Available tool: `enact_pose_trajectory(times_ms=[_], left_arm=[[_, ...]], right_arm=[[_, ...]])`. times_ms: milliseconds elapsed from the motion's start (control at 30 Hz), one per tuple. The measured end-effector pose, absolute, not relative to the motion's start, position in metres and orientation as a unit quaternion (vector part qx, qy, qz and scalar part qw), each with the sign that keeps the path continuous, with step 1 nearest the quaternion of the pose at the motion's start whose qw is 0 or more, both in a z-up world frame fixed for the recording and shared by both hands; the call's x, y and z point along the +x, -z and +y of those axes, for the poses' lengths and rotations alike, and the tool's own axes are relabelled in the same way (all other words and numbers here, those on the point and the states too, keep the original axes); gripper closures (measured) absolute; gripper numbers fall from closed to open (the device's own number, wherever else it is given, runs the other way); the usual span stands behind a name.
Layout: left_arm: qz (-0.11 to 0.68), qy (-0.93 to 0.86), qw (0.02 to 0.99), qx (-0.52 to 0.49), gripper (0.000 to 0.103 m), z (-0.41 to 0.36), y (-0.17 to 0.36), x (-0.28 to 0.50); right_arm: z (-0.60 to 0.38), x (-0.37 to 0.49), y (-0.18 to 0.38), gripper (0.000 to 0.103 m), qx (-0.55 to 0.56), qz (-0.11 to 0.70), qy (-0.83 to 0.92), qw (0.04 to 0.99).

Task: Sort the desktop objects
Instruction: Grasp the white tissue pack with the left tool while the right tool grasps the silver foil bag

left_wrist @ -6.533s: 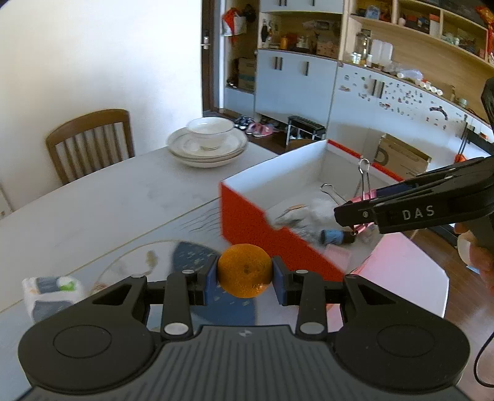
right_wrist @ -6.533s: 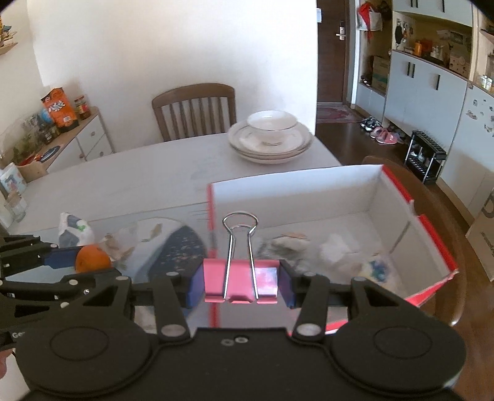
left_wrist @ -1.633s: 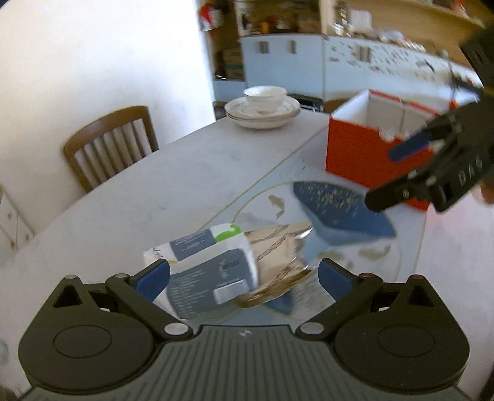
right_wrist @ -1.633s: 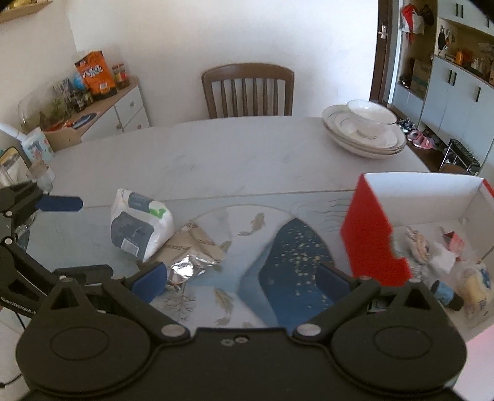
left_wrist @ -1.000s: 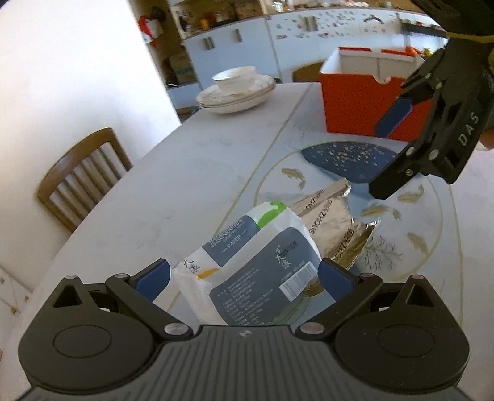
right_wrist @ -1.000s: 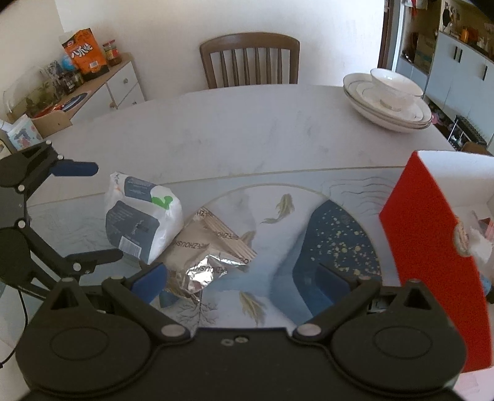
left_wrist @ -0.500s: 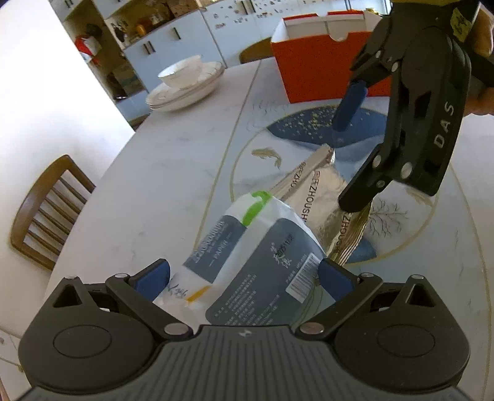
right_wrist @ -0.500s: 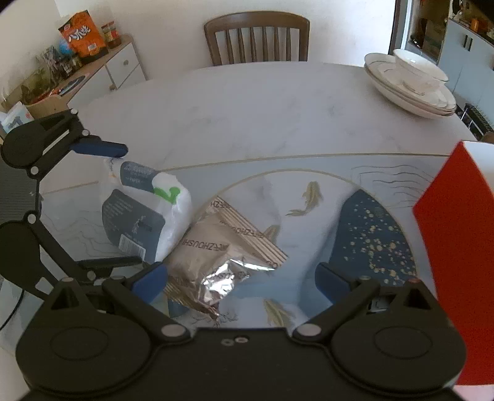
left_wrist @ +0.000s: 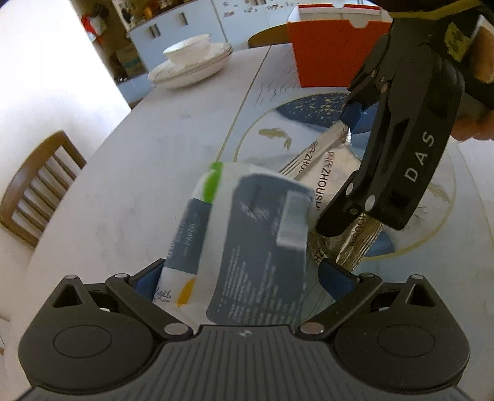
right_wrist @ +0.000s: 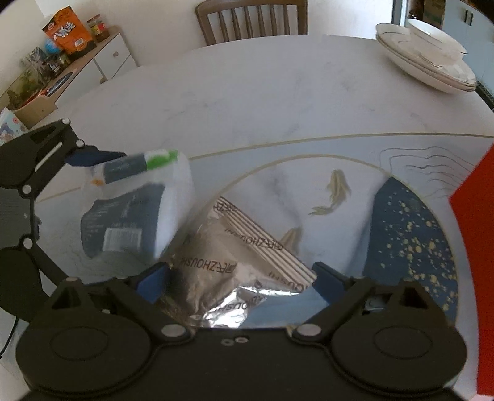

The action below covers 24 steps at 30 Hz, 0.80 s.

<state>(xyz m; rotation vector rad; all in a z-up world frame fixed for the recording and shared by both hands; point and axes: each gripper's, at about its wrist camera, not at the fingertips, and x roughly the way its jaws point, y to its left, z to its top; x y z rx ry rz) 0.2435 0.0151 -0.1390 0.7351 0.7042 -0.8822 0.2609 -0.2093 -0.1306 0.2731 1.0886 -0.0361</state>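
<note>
Chair [right_wrist: 251, 18] at table [right_wrist: 247, 92] far edge; stacked plates with bowl [right_wrist: 432, 58] on table, right of chair; sideboard [right_wrist: 102, 58] left of chair.

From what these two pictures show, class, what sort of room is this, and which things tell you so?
Most likely a home dining room: a large dining table with a wooden chair drawn up, stacked plates with a bowl on it, and cupboards behind.

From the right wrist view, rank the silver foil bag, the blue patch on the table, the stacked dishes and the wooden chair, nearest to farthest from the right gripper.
1. Silver foil bag: between the right gripper's open jaws.
2. Blue patch: right, just beyond.
3. Stacked dishes: far right of the table.
4. Wooden chair: behind the table's far edge.
</note>
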Motion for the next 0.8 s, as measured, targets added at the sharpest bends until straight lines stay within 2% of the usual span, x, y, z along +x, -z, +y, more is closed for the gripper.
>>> enact_pose_trajectory(times_ms=[200,267,367,433,667,733,800], left_arm=[[0.337,0.395,0.797,0.309,0.001,0.014,0.141,0.249],[0.338,0.389,0.802,0.303,0.002,0.014,0.142,0.25],[0.342,0.379,0.809,0.291,0.009,0.014,0.14,0.25],[0.348,0.366,0.815,0.285,0.021,0.014,0.139,0.251],[0.36,0.342,0.829,0.259,0.029,0.016,0.131,0.246],[0.363,0.333,0.833,0.253,0.036,0.015,0.129,0.243],[0.369,0.323,0.837,0.242,0.037,0.013,0.126,0.241]], right_arm=[[-0.204,0.264,0.132,0.008,0.115,0.509,0.011,0.853],[-0.205,0.265,0.129,0.012,0.113,0.506,0.009,0.855],[-0.204,0.264,0.127,0.025,0.116,0.5,-0.002,0.859],[-0.204,0.263,0.125,0.03,0.118,0.498,-0.006,0.859],[-0.208,0.259,0.121,0.041,0.128,0.491,-0.001,0.862],[-0.213,0.253,0.119,0.044,0.129,0.488,0.001,0.863],[-0.215,0.248,0.116,0.046,0.129,0.485,0.004,0.865]])
